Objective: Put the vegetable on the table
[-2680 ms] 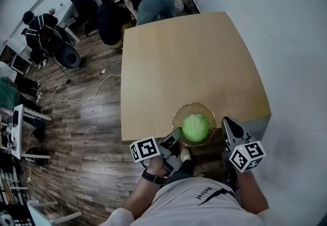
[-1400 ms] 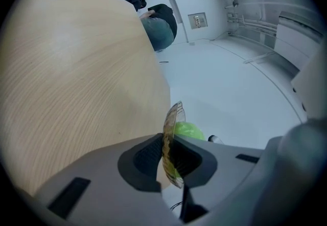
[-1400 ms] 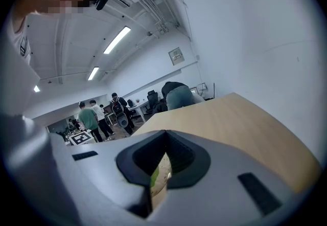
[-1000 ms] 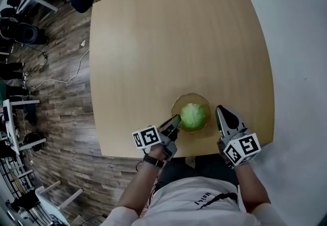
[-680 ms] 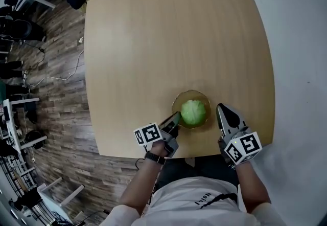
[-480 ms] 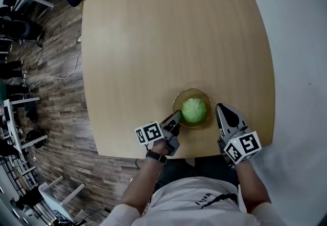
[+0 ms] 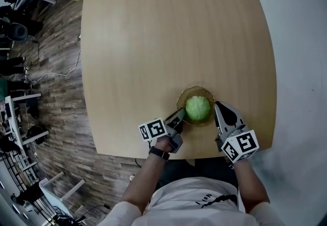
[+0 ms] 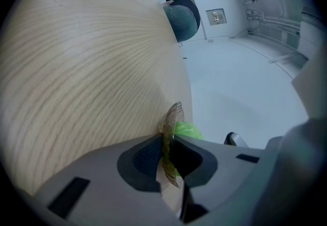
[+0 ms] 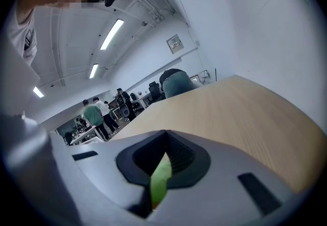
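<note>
Right claw (image 9: 164,143) hides most of cabbage (image 9: 159,184); only green sliver shows.

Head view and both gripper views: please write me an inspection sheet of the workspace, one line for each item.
Surface: wooden table, carrying only the bowl.
Job's things: cabbage sits in a glass bowl near the table's near edge; not yet put on the table.
Clutter: nothing seen.
Grippers: left gripper shut on the bowl's rim; right gripper at the bowl's other side, jaws close on a green sliver, apparently the cabbage.
Cables: one white cable on the wooden floor left of the table.
Surroundings: people stand far off in the room.
</note>
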`<state>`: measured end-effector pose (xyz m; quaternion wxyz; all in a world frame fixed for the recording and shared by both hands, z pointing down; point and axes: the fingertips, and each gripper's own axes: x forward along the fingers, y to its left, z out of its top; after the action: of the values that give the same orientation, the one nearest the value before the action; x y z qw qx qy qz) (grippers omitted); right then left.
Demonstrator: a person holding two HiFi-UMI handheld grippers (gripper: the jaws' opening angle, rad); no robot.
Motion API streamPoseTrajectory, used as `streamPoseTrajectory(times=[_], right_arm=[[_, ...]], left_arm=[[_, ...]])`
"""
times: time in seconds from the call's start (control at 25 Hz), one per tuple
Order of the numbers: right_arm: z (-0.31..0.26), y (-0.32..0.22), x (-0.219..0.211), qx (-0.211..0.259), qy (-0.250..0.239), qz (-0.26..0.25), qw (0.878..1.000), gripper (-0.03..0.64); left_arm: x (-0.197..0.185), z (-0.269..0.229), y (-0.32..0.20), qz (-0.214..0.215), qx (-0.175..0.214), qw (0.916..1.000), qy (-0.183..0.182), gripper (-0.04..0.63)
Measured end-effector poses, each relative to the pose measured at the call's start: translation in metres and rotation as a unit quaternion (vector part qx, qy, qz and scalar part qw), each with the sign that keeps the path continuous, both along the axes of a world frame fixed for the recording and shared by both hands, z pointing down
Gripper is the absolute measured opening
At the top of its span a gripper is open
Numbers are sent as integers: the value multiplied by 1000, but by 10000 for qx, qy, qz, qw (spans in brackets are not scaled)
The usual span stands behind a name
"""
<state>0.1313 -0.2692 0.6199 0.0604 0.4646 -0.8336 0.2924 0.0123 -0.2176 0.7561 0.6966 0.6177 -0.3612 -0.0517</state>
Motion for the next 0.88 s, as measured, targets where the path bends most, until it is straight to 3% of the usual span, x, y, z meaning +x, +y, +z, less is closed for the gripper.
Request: streamPoseTrajectory(times=[0.48, 0.88], right_arm=[[-1, -5, 3, 11, 36, 3, 10000, 14], [-10, -2, -6, 9, 12, -45, 10000, 14]], left_arm=[[9, -4, -15, 2, 27, 10000, -44, 57], [-25, -3, -14, 95, 82, 9942, -1068, 110]])
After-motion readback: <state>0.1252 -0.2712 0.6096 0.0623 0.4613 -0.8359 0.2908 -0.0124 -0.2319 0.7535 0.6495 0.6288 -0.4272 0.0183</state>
